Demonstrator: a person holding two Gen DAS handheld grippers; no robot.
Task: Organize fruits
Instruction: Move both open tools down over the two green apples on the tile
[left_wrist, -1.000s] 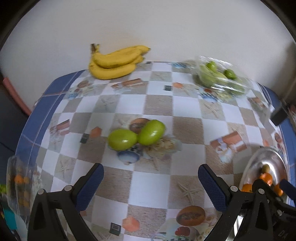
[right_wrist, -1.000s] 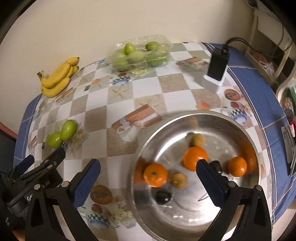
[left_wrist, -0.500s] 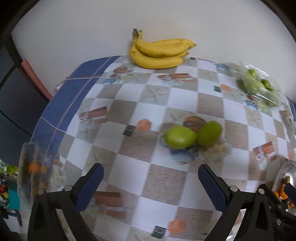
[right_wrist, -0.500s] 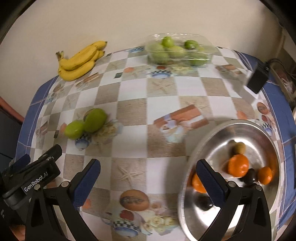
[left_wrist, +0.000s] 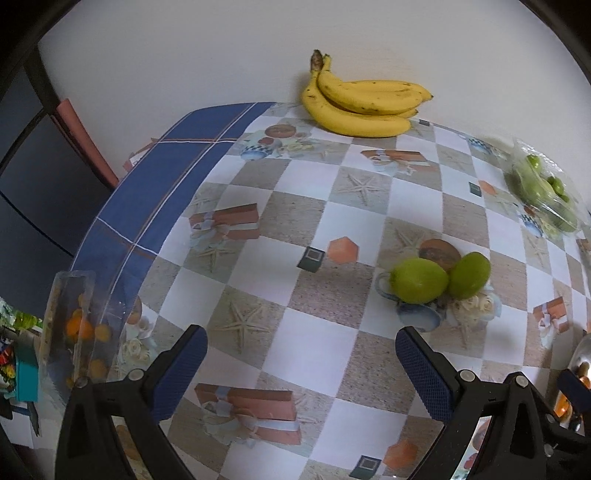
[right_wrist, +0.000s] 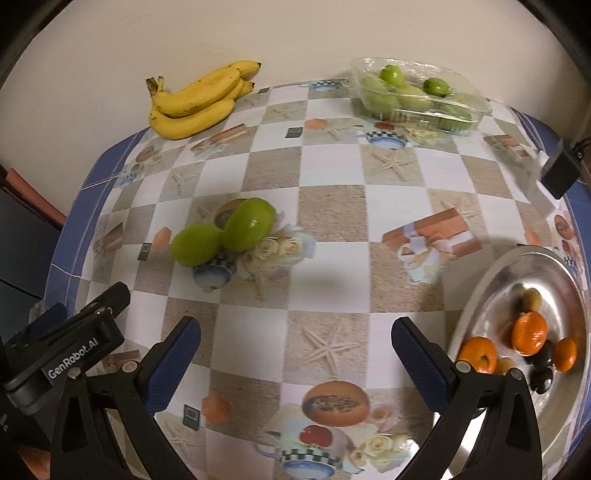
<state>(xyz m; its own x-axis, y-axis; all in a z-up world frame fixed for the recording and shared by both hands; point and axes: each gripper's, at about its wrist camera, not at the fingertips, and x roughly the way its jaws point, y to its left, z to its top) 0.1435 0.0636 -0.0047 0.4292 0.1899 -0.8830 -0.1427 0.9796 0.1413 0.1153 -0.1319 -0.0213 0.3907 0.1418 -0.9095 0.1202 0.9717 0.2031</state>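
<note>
Both grippers, left (left_wrist: 301, 365) and right (right_wrist: 295, 354), fingers spread and empty, have swung from the round metal bowl (right_wrist: 480, 295) toward 2 loose green fruits (right_wrist: 221, 232) at 11 o'clock, likely next pick.

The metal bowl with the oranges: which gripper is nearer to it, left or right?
Right. The right gripper hangs open with one finger at the metal bowl's rim. The left gripper, also open, is further left; the bowl barely shows at its view's right edge.

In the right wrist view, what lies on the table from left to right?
Left tool → banana bunch → two loose green fruits → clear tray of green fruit → metal bowl with oranges.
</note>
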